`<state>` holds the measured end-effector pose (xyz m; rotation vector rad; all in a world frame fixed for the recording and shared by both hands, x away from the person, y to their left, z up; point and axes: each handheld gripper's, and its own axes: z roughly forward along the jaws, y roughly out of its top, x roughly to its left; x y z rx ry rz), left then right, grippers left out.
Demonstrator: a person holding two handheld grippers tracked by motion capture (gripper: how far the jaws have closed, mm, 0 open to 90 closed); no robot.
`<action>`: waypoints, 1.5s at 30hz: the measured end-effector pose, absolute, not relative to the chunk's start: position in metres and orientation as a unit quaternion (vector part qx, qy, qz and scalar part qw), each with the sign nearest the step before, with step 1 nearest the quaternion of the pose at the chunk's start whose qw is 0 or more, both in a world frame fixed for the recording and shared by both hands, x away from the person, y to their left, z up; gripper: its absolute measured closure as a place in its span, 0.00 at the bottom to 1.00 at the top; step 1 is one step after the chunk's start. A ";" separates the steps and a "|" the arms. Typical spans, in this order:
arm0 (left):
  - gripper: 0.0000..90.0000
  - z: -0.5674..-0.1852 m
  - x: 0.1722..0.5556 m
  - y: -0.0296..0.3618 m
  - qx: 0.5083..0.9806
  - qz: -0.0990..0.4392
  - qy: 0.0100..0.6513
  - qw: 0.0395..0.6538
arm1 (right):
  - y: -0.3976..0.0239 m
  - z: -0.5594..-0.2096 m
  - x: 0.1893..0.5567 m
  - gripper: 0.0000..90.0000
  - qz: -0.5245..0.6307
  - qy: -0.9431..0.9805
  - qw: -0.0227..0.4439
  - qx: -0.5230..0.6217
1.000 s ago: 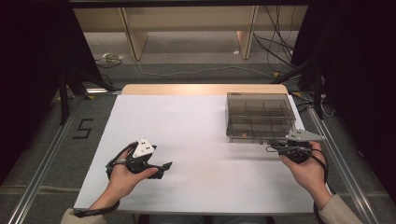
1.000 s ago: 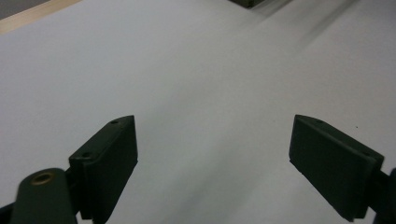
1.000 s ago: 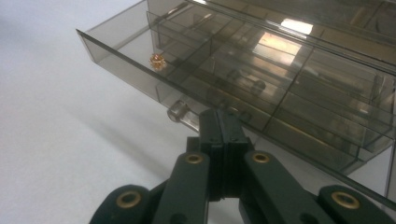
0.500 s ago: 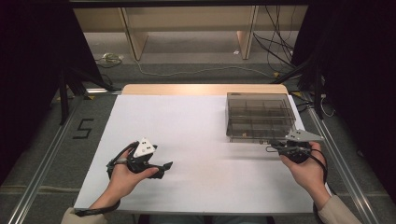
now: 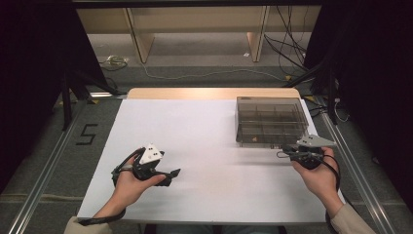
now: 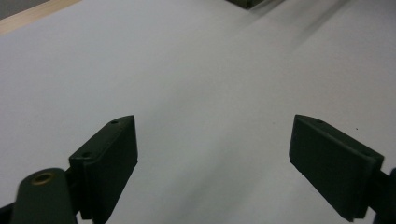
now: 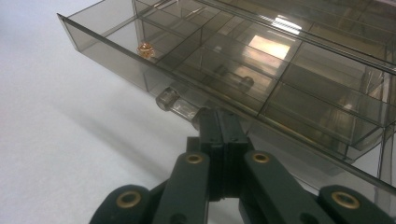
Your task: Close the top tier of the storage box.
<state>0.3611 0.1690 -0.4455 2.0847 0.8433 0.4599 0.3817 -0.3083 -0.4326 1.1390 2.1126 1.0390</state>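
High view: left hand (image 5: pixel 129 183) low, near-left on the surface (image 5: pixel 204 126); right hand (image 5: pixel 319 173) reaches the drawer box (image 5: pixel 270 119) far right.
Left gripper view: left gripper (image 6: pixel 212 158) open, level.
Right gripper view: right gripper (image 7: pixel 219 116) clamped on the drawer handle (image 7: pixel 175 102).

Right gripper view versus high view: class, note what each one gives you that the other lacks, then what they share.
Right gripper view: the drawer's clear handle at its shut jaws' tips, and a small copper-coloured piece in one compartment. High view: the left gripper, the left hand, the right hand, the floor mark 5. Shared: the smoky clear box, the white table, the right gripper.
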 end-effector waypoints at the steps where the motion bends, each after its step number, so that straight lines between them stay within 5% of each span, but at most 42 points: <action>1: 0.17 -0.445 0.361 0.169 0.828 0.183 0.335 0.411 | -0.308 -0.433 0.382 1.00 0.384 0.780 0.260 0.420; 45: 0.17 -0.445 0.362 0.169 0.827 0.185 0.339 0.408 | -0.308 -0.432 0.390 1.00 0.384 0.775 0.268 0.424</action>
